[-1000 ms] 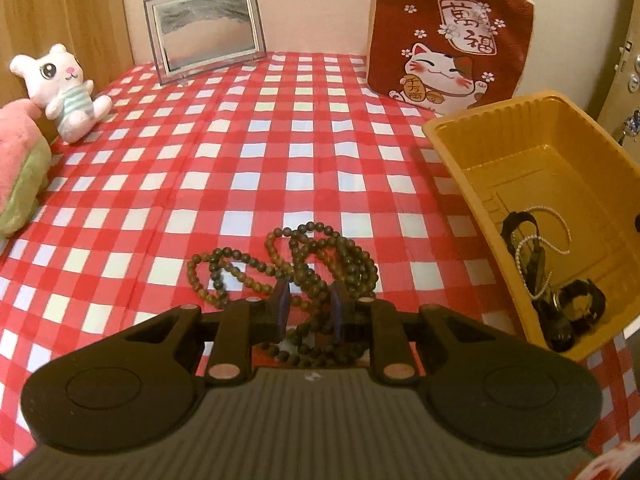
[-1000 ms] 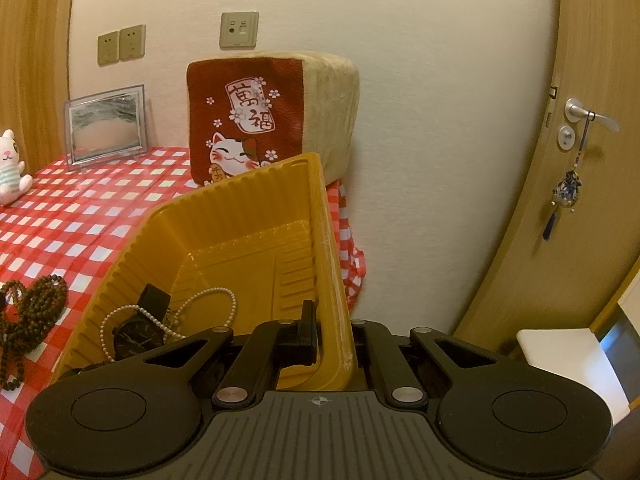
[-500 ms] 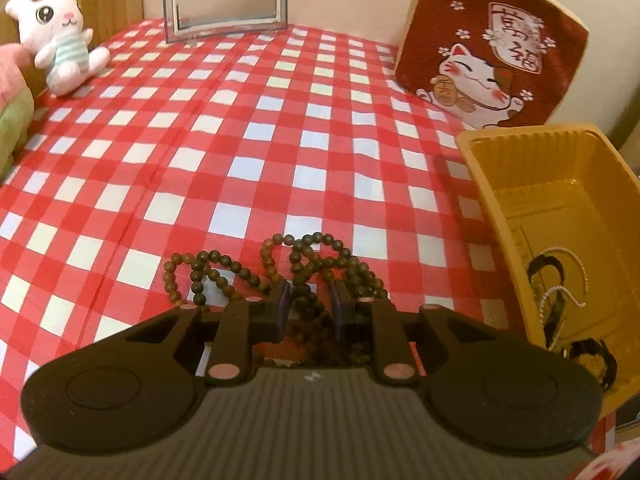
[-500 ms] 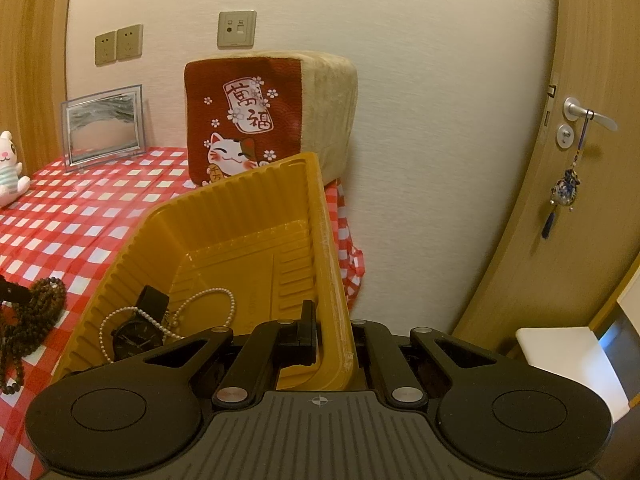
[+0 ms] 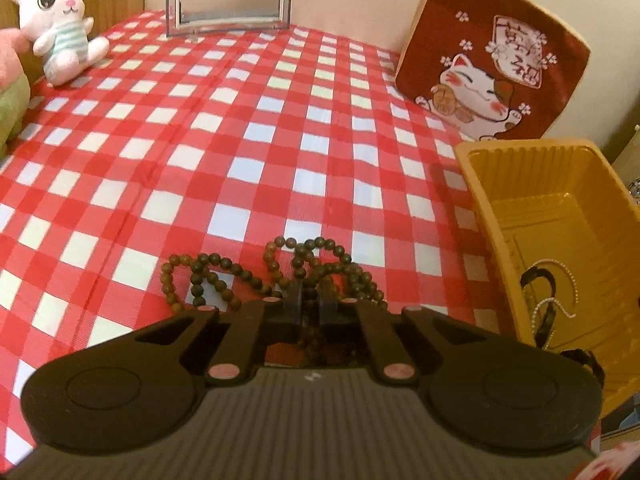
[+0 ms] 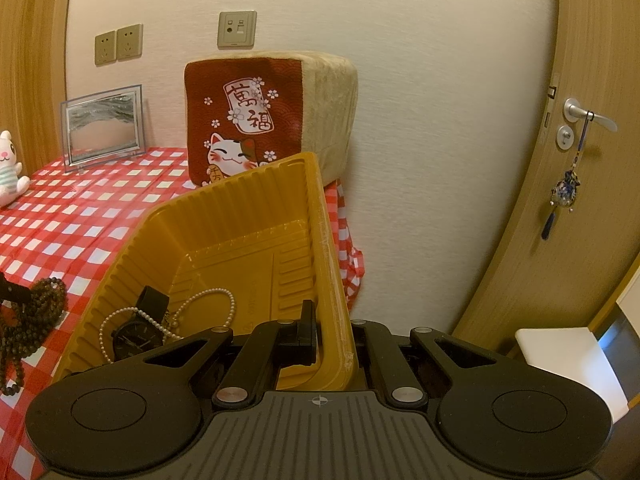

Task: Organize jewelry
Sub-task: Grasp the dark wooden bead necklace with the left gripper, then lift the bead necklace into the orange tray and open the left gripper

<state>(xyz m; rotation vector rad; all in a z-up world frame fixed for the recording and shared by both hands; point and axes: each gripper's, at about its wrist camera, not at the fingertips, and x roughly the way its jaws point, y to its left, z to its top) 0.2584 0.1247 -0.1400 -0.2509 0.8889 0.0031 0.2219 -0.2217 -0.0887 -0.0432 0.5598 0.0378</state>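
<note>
Our left gripper [image 5: 310, 300] has just clenched on the bead necklace [image 5: 280, 268]; trailing loops may snag the yellow tray [image 6: 248, 216], gripped by our right gripper [image 6: 332, 332].

Red-and-white checked tablecloth [image 5: 248, 128]: woven cloth, matt, faintly creased. Ribbed yellow plastic tray [image 6: 240, 216]: thin, semi-gloss. Dark round-bead strand [image 5: 224, 276]: dull sheen, wood-like. White pearl-bead necklace [image 6: 224, 300]: lustrous. Black hand-held gripper [image 5: 310, 300]: matt plastic. Door lever [image 6: 588, 114]: brushed metal.

Home: plush toy [image 5: 60, 28], cat cushion [image 6: 248, 120]
</note>
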